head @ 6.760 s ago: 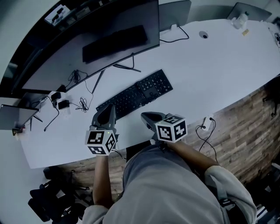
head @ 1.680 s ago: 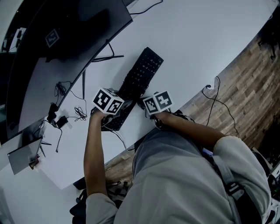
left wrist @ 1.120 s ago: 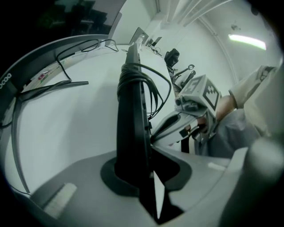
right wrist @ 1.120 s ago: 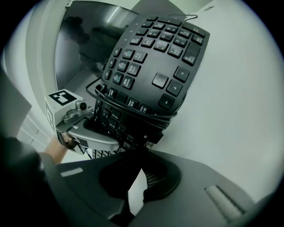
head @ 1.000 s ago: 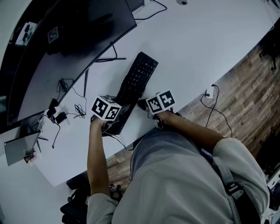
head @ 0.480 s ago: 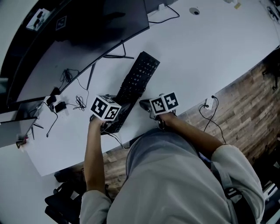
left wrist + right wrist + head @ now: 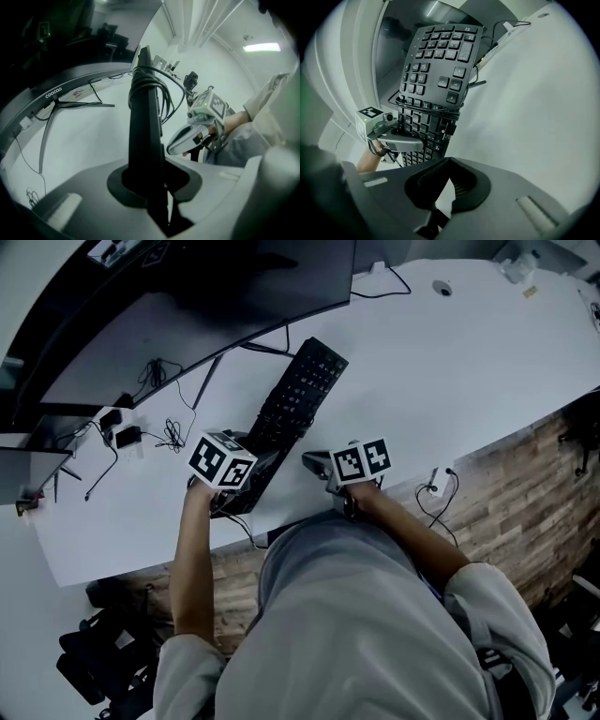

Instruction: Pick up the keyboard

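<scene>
Left gripper view shows the left tool (image 7: pixel 158 197) clamped on the keyboard (image 7: pixel 144 117), the right tool (image 7: pixel 439 211) closed just beside it.

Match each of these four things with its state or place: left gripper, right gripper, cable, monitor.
1. left gripper
2. right gripper
3. cable
4. monitor

A. wound round the keyboard
B. nothing between its jaws
C. dark, standing behind the keyboard
D. jaws shut on the keyboard's end

Pairs: 1-D, 2-B, 3-A, 4-C.
</scene>
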{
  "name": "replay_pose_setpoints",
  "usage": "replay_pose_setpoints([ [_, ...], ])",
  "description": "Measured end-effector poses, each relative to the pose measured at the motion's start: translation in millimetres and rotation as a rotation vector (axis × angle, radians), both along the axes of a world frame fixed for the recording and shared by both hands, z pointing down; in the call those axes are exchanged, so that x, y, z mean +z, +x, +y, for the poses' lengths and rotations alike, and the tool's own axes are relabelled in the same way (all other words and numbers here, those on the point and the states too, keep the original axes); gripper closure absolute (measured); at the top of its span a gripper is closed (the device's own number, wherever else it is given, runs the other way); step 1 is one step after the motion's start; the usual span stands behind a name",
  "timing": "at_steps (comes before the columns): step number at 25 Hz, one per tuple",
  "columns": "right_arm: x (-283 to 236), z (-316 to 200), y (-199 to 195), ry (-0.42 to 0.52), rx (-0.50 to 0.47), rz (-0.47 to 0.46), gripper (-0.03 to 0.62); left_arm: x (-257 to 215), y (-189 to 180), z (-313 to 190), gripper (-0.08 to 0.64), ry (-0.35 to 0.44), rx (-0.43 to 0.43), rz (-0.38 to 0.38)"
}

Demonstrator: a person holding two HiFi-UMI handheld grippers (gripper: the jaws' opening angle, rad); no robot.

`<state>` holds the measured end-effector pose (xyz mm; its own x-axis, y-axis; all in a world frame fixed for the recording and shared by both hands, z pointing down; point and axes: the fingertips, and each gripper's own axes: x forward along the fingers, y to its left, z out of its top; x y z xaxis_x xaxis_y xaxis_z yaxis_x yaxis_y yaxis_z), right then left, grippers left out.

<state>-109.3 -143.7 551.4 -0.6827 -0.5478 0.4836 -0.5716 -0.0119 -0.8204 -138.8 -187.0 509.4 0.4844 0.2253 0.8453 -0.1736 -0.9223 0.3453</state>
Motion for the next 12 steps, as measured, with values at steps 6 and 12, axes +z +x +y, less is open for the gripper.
replay_pose_setpoints([
  [6,-16,0,-2,0.021,-0.003,-0.029,0.592,-12,-7,-3,0.56,0.045,-0.047,0.041],
  [12,-34,-3,2,0.048,0.004,-0.029,0.594,-28,-15,-8,0.56,0.065,-0.126,0.11],
])
